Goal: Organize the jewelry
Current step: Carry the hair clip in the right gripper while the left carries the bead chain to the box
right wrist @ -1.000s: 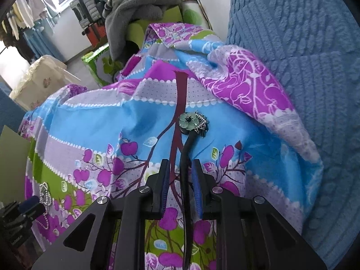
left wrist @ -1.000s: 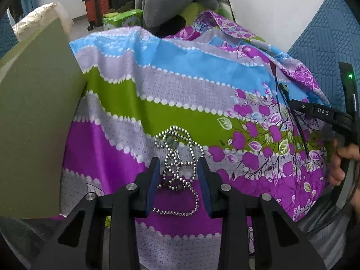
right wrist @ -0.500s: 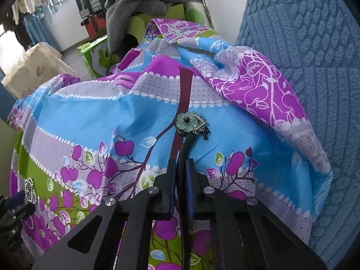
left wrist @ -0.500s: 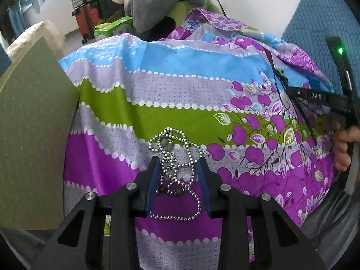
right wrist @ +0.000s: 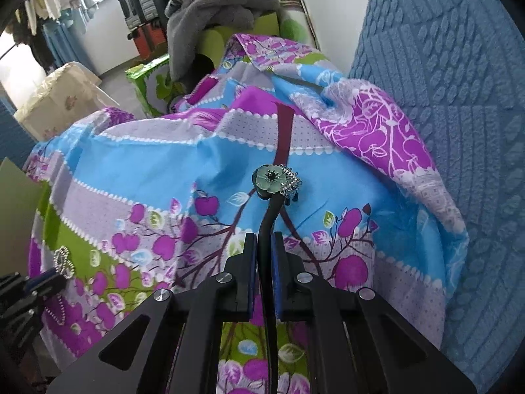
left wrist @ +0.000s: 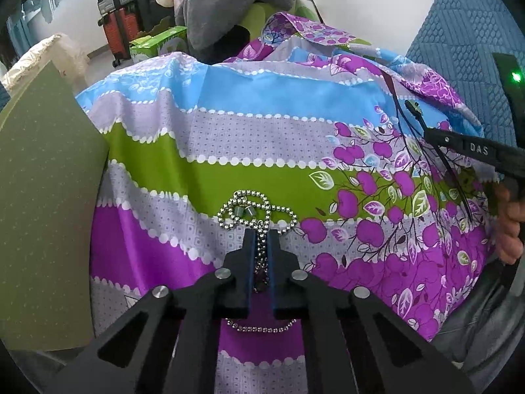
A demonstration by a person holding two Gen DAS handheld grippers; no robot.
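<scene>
Striped, flower-printed cloth covers the whole work surface, with a blue quilted panel behind it. Near the cloth's front edge, the left gripper has just closed its jaws onto the silver bead chain, whose loops spill out ahead of the pads. Toward the cloth's right side, the right gripper has just finished closing and pinches the black cord of the green flower pendant, which lies further back.

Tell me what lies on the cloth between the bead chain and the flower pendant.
Nothing but bare patterned cloth. The right wrist view shows the bead chain at far left and the flower pendant at centre, with only printed fabric between.
</scene>
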